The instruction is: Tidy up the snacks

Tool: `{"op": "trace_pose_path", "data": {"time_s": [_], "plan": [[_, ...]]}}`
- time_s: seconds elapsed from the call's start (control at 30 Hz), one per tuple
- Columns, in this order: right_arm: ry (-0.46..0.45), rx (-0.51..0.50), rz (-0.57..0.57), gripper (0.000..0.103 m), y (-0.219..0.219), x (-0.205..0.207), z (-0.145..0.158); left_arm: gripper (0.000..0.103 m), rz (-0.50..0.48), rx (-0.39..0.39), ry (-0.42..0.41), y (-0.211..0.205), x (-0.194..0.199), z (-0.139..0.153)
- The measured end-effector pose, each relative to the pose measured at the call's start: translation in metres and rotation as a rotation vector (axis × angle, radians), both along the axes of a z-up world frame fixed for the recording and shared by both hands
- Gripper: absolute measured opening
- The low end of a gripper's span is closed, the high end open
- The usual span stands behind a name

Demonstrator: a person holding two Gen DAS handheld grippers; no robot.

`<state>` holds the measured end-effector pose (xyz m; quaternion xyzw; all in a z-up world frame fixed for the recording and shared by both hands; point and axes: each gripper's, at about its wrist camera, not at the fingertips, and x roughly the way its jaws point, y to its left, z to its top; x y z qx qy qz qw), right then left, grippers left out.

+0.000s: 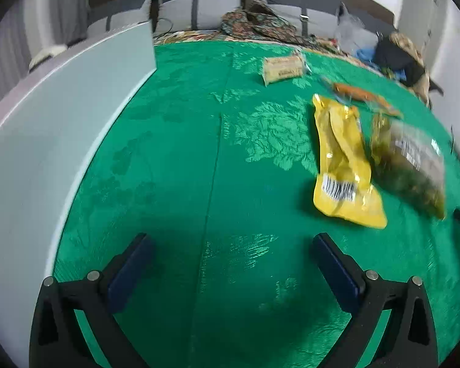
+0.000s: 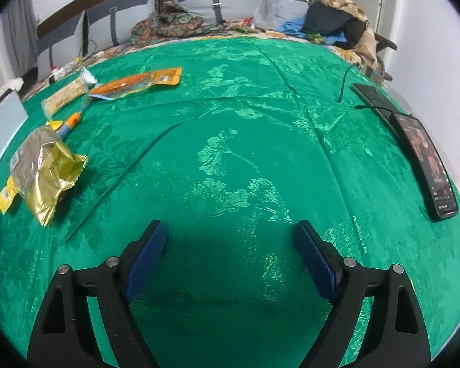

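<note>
Both tongs, left [image 1: 230,263] and right [image 2: 230,254], gape empty over green cloth [image 2: 230,159]. Snacks lie at frame left in the right view: gold bag [image 2: 50,178], orange pouch [image 2: 135,84], cracker pack [image 2: 66,93].

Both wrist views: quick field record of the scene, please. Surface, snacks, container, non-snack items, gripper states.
surface: green cloth
snacks: yellow pouch; gold packet; orange packet; cracker pack; small orange tube
container: white box, left of the snacks
non-snack: phone, right edge
left gripper: open, empty
right gripper: open, empty
</note>
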<state>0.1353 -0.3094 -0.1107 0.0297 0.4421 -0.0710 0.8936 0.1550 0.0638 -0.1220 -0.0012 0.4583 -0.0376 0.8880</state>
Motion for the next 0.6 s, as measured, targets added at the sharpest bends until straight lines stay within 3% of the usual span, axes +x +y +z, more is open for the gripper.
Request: {"op": "trace_pose_path", "data": {"time_s": [0.6], "plan": [[0.001,-0.001,0.000,0.089,-0.0004,-0.0011,-0.0002,0.103,-0.005,0.013,0.001,-0.0005,0.0018,-0.0017]]}}
